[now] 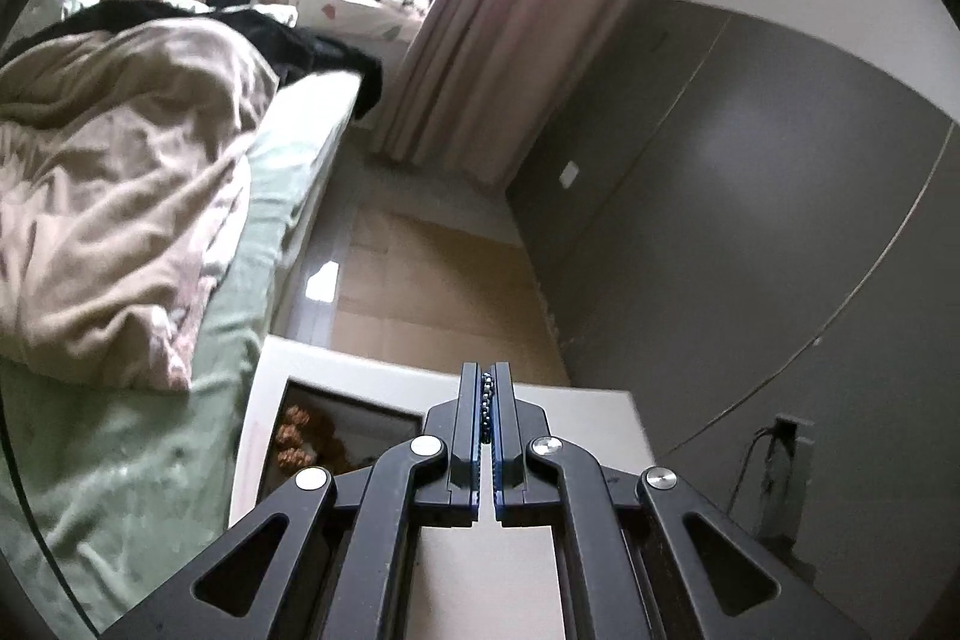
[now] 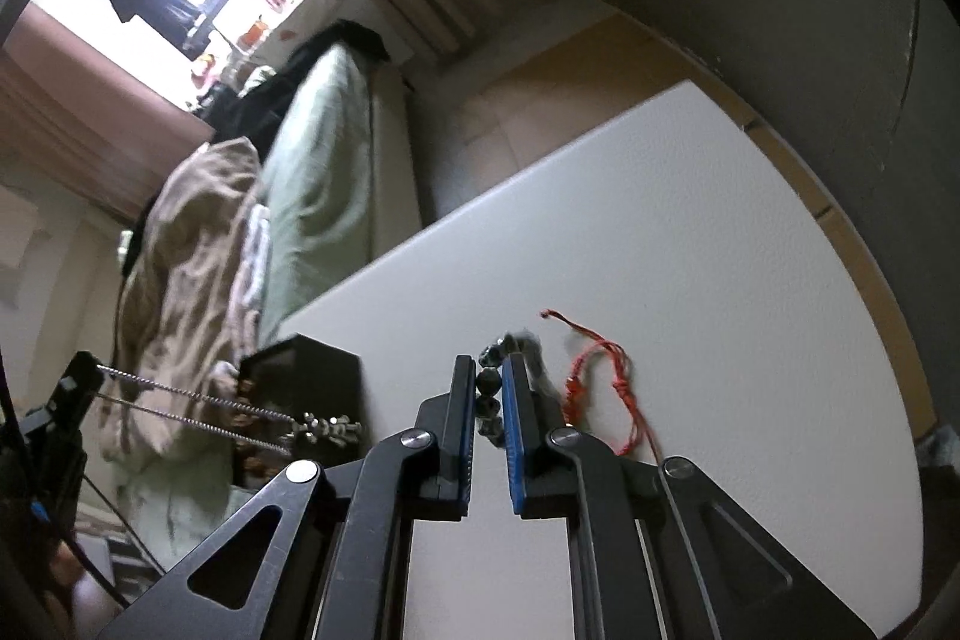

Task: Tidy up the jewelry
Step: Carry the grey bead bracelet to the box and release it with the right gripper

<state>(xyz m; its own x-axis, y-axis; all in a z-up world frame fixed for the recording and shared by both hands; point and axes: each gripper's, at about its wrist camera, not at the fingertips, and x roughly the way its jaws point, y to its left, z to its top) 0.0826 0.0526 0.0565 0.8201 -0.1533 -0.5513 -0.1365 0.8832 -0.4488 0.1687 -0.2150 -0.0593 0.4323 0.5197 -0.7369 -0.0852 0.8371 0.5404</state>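
While the left gripper [image 1: 487, 409] pinches a chain [image 2: 198, 409] stretched from frame left toward the box [image 2: 303, 370], the right gripper [image 2: 487, 400] clamps a bead bracelet [image 2: 489, 382] lying along its fingers at lower centre; a red cord [image 2: 600, 382] lies just right on the table [image 2: 690, 250].

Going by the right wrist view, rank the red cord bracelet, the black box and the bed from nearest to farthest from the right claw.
1. Red cord bracelet: on the white table, just right of the right claw.
2. Black box: farther off, left.
3. Bed: beyond the table, upper left.
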